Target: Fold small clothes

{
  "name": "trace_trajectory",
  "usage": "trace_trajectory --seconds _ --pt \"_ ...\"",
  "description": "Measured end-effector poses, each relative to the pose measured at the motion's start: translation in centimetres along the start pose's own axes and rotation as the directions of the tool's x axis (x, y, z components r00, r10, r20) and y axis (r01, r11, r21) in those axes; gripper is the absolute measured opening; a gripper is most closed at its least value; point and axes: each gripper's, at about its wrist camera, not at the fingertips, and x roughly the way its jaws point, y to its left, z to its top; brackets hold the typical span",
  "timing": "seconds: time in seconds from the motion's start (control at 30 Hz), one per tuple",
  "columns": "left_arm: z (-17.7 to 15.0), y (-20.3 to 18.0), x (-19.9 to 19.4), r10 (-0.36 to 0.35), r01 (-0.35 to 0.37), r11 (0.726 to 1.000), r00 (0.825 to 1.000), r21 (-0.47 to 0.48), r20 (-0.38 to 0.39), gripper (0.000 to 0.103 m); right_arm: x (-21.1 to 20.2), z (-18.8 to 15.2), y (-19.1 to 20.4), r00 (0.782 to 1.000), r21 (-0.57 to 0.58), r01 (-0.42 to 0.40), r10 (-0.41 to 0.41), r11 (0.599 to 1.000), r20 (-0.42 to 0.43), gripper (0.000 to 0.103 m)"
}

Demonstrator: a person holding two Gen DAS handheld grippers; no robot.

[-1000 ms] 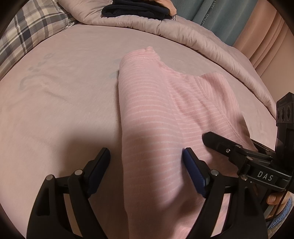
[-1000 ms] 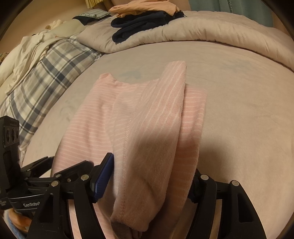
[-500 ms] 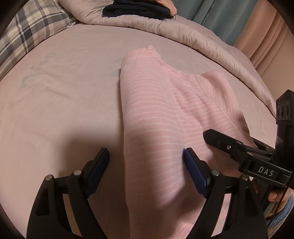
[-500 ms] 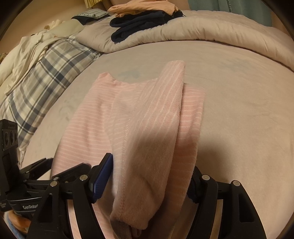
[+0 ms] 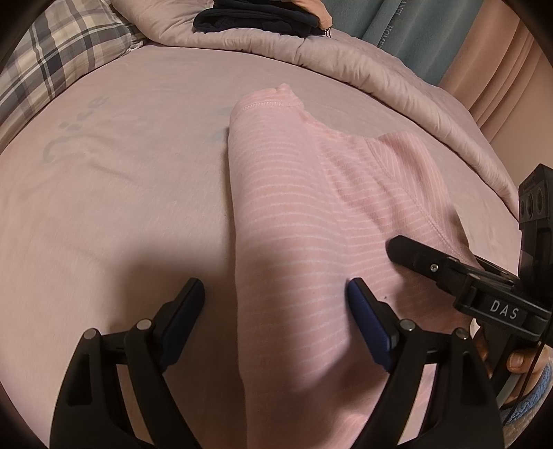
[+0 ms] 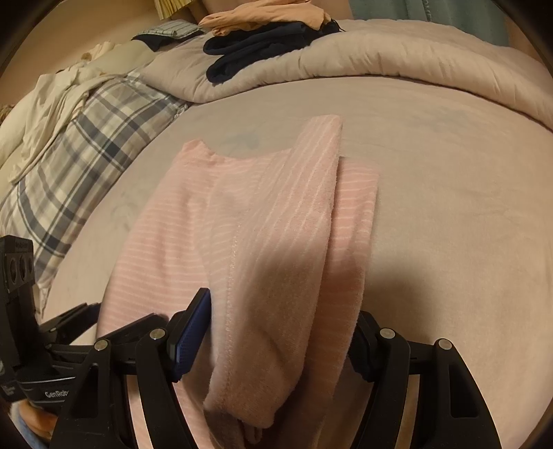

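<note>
A pink, white-striped small garment lies lengthwise on the pink bed sheet. One side is folded over its middle as a long strip. My left gripper is open and straddles the garment's near left edge, with one pad on the sheet and the other over the fabric. My right gripper is open too. The folded strip lies between its jaws, and the cloth hides its right pad. One of the right gripper's fingers shows over the garment's right side in the left wrist view.
A rolled pink duvet runs along the far side with dark blue clothes and a peach garment on it. A plaid pillow and cream bedding lie at the left. A teal curtain hangs behind.
</note>
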Motion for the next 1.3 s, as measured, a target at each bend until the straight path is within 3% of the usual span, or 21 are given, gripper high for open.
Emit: trace_trajectory --seconds 1.3 --pt "-1.3 0.2 -0.8 0.010 -0.010 1.000 1.000 0.000 -0.004 0.089 -0.8 -0.6 -0.8 1.000 0.073 -0.009 0.008 0.997 0.012 0.069"
